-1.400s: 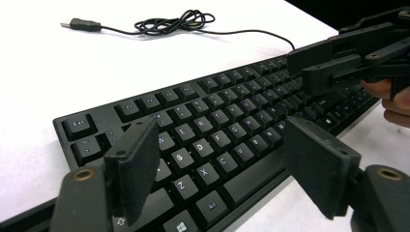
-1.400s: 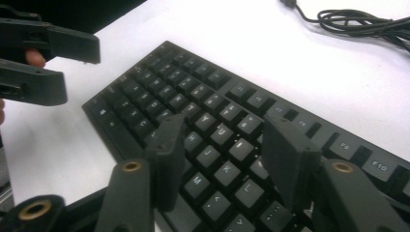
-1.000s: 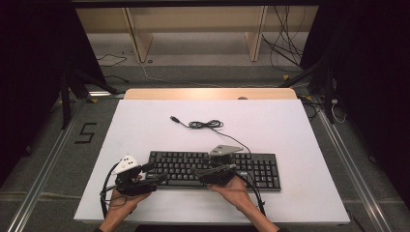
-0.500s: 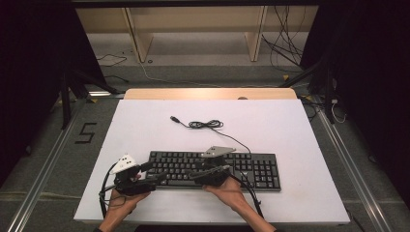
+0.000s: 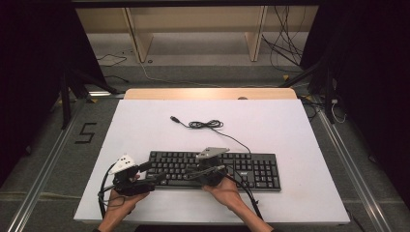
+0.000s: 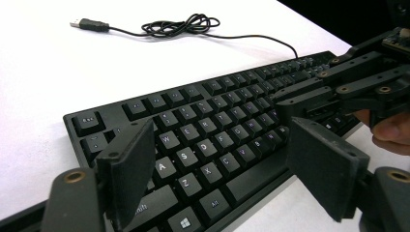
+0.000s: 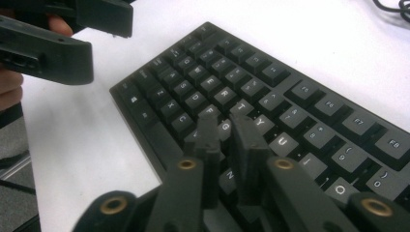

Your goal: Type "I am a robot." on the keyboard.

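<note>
- The right gripper [image 7: 222, 128] is closest to us in the right gripper view. Its jaws have just been closing and now sit almost together. Nothing is between them. The tips hang over the middle letter keys, near G and H.
- I think the job is to press a key with those tips. To do it well, keep the jaws shut so they make one thin tip. Come straight down on one key, so the tip does not hit the keys next to it.
- The left gripper [image 6: 217, 164] has its jaws wide open and holds nothing. It hovers over the left end of the keyboard [image 5: 251, 169]. It is best kept away from the keys.
- The keyboard lies flat on the white table [image 5: 290, 125], near the 6 o'clock edge in the high view.
- Its cable [image 5: 208, 124] lies farther off, toward 12 o'clock, with the plug [image 5: 175, 119] lying loose. Leave it alone.
</note>
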`<state>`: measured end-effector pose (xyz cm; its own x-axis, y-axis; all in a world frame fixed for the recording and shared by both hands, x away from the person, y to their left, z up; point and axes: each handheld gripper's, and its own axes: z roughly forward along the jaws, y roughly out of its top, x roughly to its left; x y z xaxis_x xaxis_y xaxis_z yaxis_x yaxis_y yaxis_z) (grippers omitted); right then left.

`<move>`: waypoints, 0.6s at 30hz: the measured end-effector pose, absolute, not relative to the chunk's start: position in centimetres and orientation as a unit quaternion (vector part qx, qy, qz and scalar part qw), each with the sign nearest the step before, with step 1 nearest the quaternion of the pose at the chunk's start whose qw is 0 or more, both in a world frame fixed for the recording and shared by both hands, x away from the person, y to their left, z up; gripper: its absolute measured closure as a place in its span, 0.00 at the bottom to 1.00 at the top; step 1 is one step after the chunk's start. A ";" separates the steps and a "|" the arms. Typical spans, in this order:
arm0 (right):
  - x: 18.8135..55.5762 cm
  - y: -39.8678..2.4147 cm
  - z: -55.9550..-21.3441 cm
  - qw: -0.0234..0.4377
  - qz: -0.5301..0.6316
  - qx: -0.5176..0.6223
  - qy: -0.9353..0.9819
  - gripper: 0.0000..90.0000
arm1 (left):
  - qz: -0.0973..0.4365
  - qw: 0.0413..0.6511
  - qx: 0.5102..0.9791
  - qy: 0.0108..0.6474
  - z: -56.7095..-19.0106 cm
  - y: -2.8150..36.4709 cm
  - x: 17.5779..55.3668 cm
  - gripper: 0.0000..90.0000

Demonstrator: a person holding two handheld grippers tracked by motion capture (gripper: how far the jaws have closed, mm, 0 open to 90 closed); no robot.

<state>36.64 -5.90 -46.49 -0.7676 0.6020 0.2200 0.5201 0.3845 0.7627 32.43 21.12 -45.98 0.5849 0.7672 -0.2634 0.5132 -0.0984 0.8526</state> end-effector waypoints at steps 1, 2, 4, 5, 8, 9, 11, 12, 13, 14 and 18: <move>36.7 -5.9 -46.5 0.046 0.438 0.339 0.831 0.95 | 0.125 0.509 0.731 0.438 -46.0 21.1 32.4 0.28; 36.7 -5.8 -46.6 0.046 0.438 0.339 0.832 0.96 | 0.125 0.509 0.731 0.438 -46.0 21.1 32.4 0.28; 36.8 -5.7 -46.7 0.046 0.435 0.338 0.833 0.98 | 0.125 0.509 0.731 0.438 -46.0 21.1 32.4 0.28; 36.8 -5.6 -46.8 0.045 0.434 0.338 0.834 0.99 | 0.125 0.509 0.731 0.438 -46.0 21.1 32.4 0.28; 36.9 -5.3 -47.1 0.044 0.426 0.340 0.837 1.00 | 0.125 0.508 0.731 0.437 -46.0 21.0 32.4 0.28; 36.9 -5.1 -47.2 0.044 0.423 0.340 0.838 1.00 | 0.125 0.509 0.731 0.437 -46.1 21.0 32.4 0.28; 36.9 -4.9 -47.4 0.043 0.420 0.340 0.840 1.00 | 0.125 0.508 0.732 0.436 -46.1 21.0 32.4 0.28; 36.9 -4.9 -47.5 0.043 0.418 0.340 0.841 1.00 | 0.125 0.508 0.732 0.436 -46.1 21.0 32.4 0.28; 36.9 -4.8 -47.5 0.042 0.417 0.340 0.842 1.00 | 0.125 0.508 0.732 0.436 -46.1 21.0 32.4 0.28; 36.9 -4.7 -47.6 0.042 0.417 0.339 0.842 1.00 | 0.125 0.508 0.732 0.436 -46.1 21.0 32.4 0.28; 36.9 -4.4 -47.8 0.041 0.413 0.339 0.844 1.00 | 0.125 0.507 0.734 0.434 -46.1 21.0 32.4 0.28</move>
